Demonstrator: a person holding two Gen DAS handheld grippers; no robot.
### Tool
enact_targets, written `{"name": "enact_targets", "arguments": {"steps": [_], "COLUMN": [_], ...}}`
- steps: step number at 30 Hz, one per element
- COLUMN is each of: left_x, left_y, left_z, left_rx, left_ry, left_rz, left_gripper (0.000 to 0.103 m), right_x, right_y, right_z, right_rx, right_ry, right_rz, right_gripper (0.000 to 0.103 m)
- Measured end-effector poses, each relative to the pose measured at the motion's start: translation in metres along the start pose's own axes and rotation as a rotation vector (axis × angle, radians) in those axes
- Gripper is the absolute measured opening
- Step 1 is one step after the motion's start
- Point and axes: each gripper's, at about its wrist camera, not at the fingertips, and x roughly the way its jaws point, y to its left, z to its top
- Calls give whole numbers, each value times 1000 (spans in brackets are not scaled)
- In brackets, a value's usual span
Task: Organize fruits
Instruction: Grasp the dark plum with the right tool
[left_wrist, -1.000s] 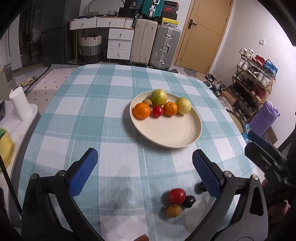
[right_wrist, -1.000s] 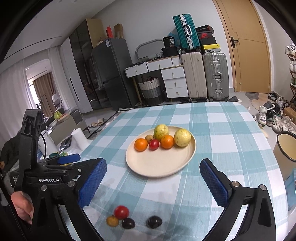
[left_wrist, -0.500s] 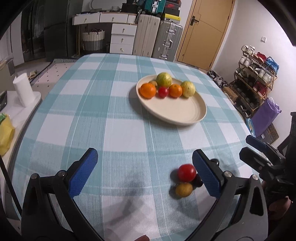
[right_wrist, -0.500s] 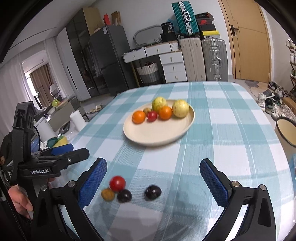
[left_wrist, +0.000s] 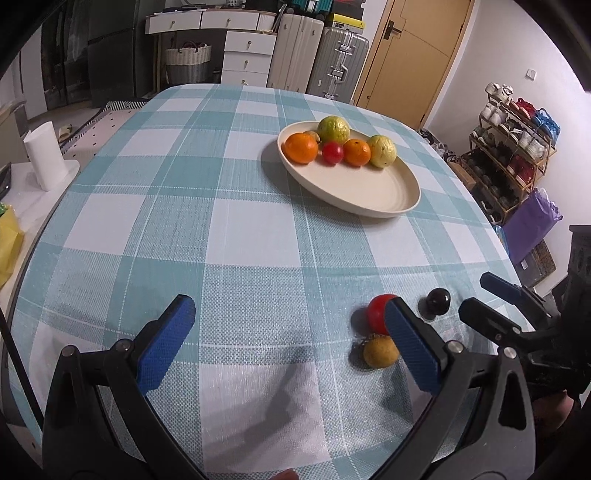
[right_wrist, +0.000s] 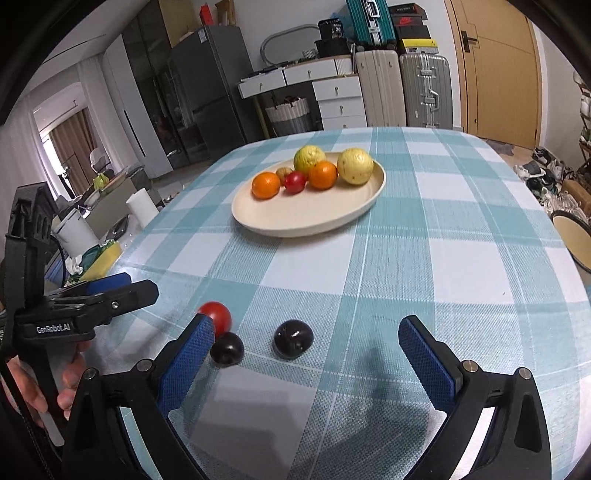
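A: Both grippers dropped lower & closer to the loose fruit vs 1 s ago; plate (right_wrist: 258, 216) w/ its fruit now sits further off at 12.

B: Jaw state?

A: Right gripper (right_wrist: 306, 354) wide open, empty. Left gripper (left_wrist: 288, 343) also open, empty.

B: Targets?

A: Right view: dark plum (right_wrist: 293, 344) between the pads, second plum (right_wrist: 226, 353) touching the 9 o'clock pad, red tomato (right_wrist: 215, 318) just behind it. Left view: small yellow fruit (left_wrist: 381, 351) beside the tomato, at 3.

B: Risk?

A: Fruit is round, cloth is flat. If the right pad nudges the near plum while closing, prob rolls into the tomato or toward the table edge. Grippers are close together, could clash.
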Motion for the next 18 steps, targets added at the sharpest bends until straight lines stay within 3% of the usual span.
{"name": "enact_targets", "arguments": {"steps": [3, 7, 17, 18], "left_x": [2, 4, 8, 8], "left_y": [1, 5, 5, 5], "left_z": [-1, -1, -4, -4], "left_rx": [-3, -12, -15, -14], "left_ry": [7, 11, 22, 25], "left_rz": [-1, -4, -12, -12], "left_gripper": [102, 102, 102, 102], "right_x": [5, 15, 23, 23], "right_y": [-1, -3, -1, -1], "right_z": [0, -2, -5, -6], "right_rx": [7, 17, 13, 14], "right_ry": [21, 71, 97, 99], "right_rz": [5, 19, 11, 17], "right_gripper": [99, 83, 61, 53]}}
